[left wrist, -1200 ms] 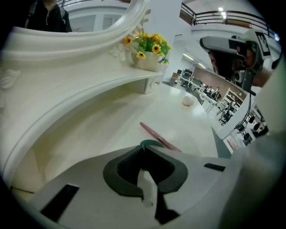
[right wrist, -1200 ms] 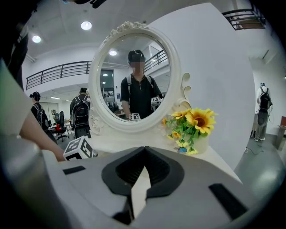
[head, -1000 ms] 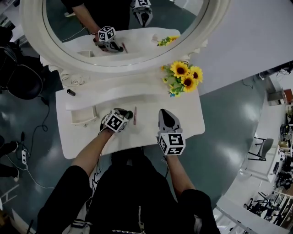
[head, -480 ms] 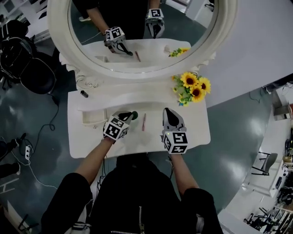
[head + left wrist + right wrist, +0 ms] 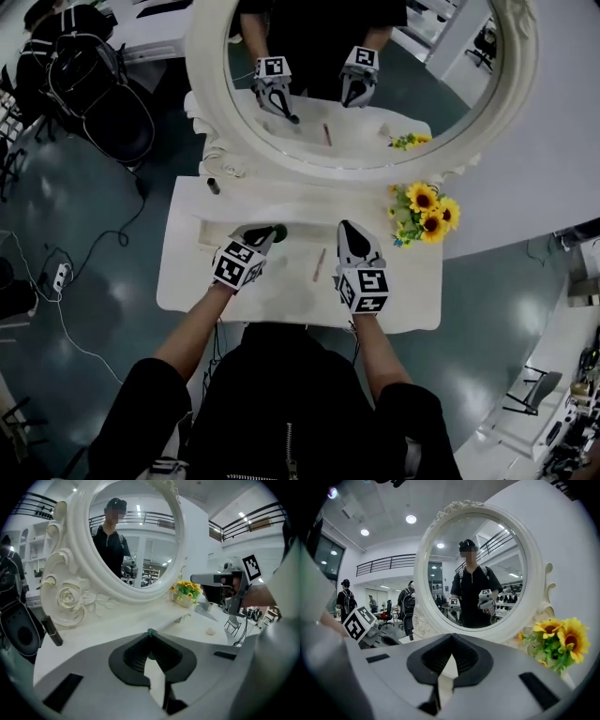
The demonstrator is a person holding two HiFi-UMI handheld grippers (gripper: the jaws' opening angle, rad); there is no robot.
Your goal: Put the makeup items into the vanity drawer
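My left gripper (image 5: 271, 232) hovers over the white vanity top (image 5: 281, 300), shut on a small dark green makeup item (image 5: 278, 230). Only the item's green tip (image 5: 151, 632) shows between the closed jaws in the left gripper view. A pink pencil-shaped item (image 5: 320, 263) lies on the top between the two grippers. My right gripper (image 5: 344, 227) is shut and empty, just right of the pencil. The open drawer (image 5: 208, 241) sits to the left of the left gripper. A small black tube (image 5: 213, 186) stands on the back ledge; the same black tube (image 5: 51, 630) shows at the left of the left gripper view.
A big oval mirror (image 5: 366, 164) in a carved white frame rises behind the top. A pot of sunflowers (image 5: 424, 212) stands at the back right. A small white lump (image 5: 210, 631) lies on the top. Black chairs (image 5: 103, 94) and cables are on the floor to the left.
The head view has swung, so the vanity sits further right in the frame. Relative to the pink pencil, both grippers have shifted left; the left one still holds the green item.
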